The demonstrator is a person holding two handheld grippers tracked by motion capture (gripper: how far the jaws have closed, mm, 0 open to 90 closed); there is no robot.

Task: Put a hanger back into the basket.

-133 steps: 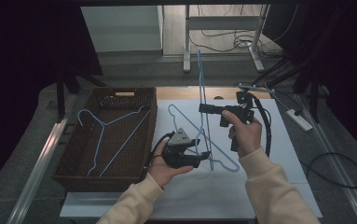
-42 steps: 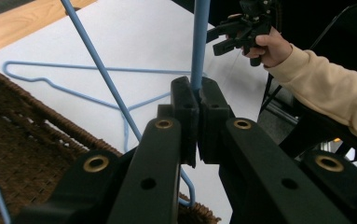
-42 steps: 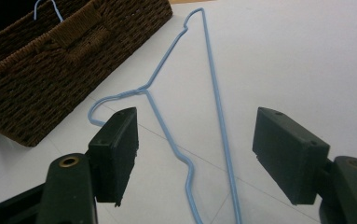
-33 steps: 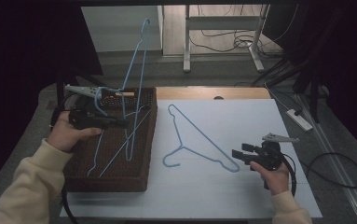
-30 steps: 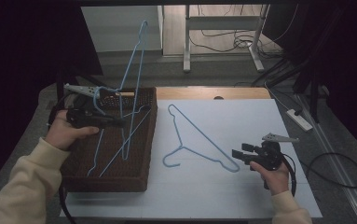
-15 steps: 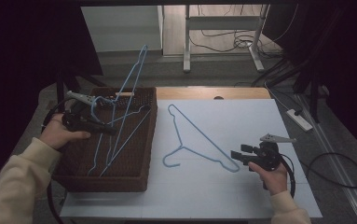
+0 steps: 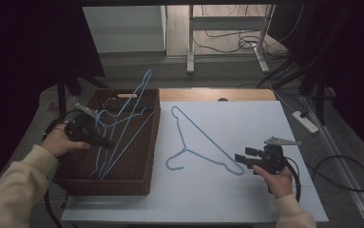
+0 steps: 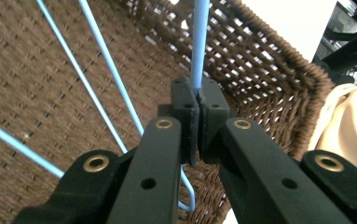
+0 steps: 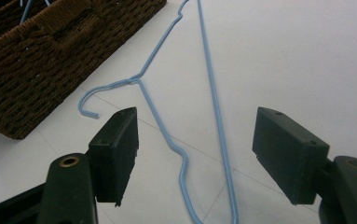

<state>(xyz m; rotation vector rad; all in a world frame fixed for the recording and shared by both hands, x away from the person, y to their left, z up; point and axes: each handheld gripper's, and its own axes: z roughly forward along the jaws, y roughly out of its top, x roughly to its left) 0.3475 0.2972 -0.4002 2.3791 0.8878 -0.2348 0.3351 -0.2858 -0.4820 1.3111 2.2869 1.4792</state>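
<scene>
A brown wicker basket [image 7: 137, 178] stands at the table's left with blue wire hangers in it. My left gripper [image 7: 107, 142] is over the basket, shut on one blue hanger [image 7: 134, 102] that leans tilted, its top poking above the far rim. In the left gripper view the pads [image 8: 185, 100] pinch that hanger's wire [image 8: 199, 42] above the basket wall [image 8: 269, 60]. Another blue hanger [image 7: 203, 140] lies flat on the white table [image 7: 246, 118]. My right gripper [image 7: 241, 159] hovers open at that hanger's near corner; its fingers straddle the wire [image 9: 213, 107] in the right gripper view.
A second hanger [image 7: 108, 161] lies on the basket floor. The basket corner [image 9: 50, 51] sits left of the flat hanger's hook [image 9: 87, 105]. A power strip [image 7: 304, 121] and cables lie off the table's right edge; desk legs [image 7: 189, 42] stand beyond the far edge.
My left gripper has lowered the held hanger from upright toward the basket, tilting it down. The right gripper has stayed open beside the flat hanger, shifting slightly left.
</scene>
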